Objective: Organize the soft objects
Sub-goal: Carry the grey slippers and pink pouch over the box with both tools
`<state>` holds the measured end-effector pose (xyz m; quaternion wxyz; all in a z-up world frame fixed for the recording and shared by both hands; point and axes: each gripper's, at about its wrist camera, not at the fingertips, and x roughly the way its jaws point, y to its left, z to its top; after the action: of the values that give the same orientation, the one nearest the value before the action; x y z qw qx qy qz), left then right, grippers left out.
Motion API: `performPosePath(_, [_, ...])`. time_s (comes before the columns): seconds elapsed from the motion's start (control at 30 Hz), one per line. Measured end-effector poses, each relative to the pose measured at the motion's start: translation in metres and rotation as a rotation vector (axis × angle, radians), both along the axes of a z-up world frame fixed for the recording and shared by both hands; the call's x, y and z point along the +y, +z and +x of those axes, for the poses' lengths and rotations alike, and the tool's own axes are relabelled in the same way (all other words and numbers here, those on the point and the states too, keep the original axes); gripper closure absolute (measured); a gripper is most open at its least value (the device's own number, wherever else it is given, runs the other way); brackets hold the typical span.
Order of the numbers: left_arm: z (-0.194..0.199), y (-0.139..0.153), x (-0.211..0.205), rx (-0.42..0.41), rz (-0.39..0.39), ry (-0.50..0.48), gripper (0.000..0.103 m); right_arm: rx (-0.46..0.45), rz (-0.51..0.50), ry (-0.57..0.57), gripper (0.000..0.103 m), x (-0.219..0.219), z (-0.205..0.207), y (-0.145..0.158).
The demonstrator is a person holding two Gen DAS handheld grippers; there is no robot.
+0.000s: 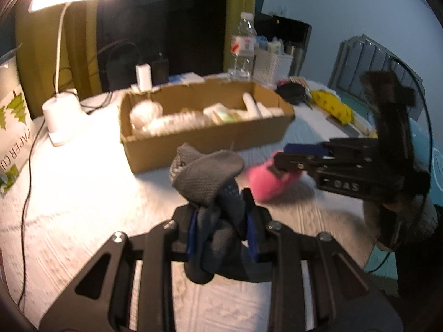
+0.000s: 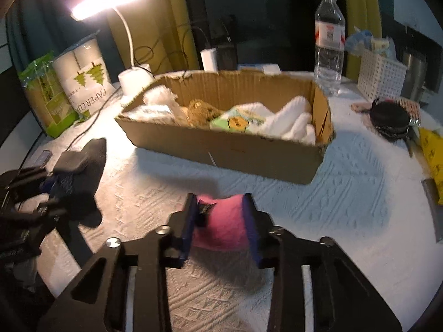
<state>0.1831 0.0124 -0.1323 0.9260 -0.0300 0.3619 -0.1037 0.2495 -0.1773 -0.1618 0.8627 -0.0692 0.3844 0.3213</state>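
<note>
My left gripper is shut on a grey and dark blue sock, lifted off the white cloth; from the right wrist view it shows as a dark bundle, the same sock, in the left gripper. My right gripper is shut on a pink soft piece lying low over the cloth; in the left wrist view the right gripper pinches that pink piece. Behind both stands an open cardboard box holding white cloths, a brown plush and a green packet.
A lit desk lamp stands left of the cardboard box. A water bottle, a white basket and a black round pouch sit at the back right. Paper cup packs stand far left. A cable runs across the cloth.
</note>
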Motion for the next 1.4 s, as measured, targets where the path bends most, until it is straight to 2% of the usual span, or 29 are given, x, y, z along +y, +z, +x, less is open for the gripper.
performPosePath(0.13, [0.009,0.015,0.008,-0.037,0.011,0.011,0.074,-0.035,0.004,0.019,0.092,0.000,-0.002,0.017])
performPosePath(0.23, [0.014,0.022,0.010,-0.056,0.020,0.020,0.074,-0.026,-0.005,0.024,0.092,0.001,0.000,0.017])
performPosePath(0.27, [0.015,0.024,0.011,-0.062,0.022,0.024,0.074,-0.013,-0.010,0.026,0.087,0.001,0.001,0.014])
performPosePath(0.3, [0.015,0.026,0.013,-0.065,0.022,0.028,0.074,-0.001,-0.018,0.022,0.065,0.002,0.003,0.008])
performPosePath(0.33, [0.015,0.027,0.014,-0.067,0.023,0.032,0.074,0.006,-0.022,0.020,0.047,0.003,0.003,0.004])
performPosePath(0.37, [0.015,0.027,0.016,-0.066,0.023,0.039,0.074,0.023,-0.026,0.022,0.020,0.005,0.004,-0.003])
performPosePath(0.4, [0.015,0.026,0.018,-0.063,0.021,0.045,0.074,0.049,-0.031,0.025,0.014,0.007,0.005,-0.009])
performPosePath(0.5, [0.013,0.024,0.023,-0.054,0.016,0.059,0.074,0.094,-0.048,0.009,0.014,0.012,0.005,-0.027])
performPosePath(0.6, [0.011,0.025,0.024,-0.053,0.015,0.061,0.074,0.091,-0.067,-0.013,0.015,0.016,0.005,-0.036])
performPosePath(0.63, [0.011,0.025,0.023,-0.055,0.017,0.060,0.074,0.088,-0.060,-0.017,0.020,0.015,0.005,-0.035])
performPosePath(0.67, [0.011,0.027,0.023,-0.058,0.019,0.059,0.074,0.092,-0.051,-0.020,0.036,0.013,0.006,-0.033])
performPosePath(0.83, [0.014,0.038,0.022,-0.087,0.015,0.057,0.074,0.075,-0.034,-0.010,0.036,0.009,0.006,-0.021])
performPosePath(1.17, [0.045,0.064,0.014,-0.160,0.027,0.035,0.074,-0.074,0.063,0.005,0.036,-0.002,0.013,0.045])
performPosePath(1.4, [0.075,0.069,0.009,-0.176,0.014,0.031,0.074,-0.114,0.081,-0.003,0.036,-0.004,0.041,0.058])
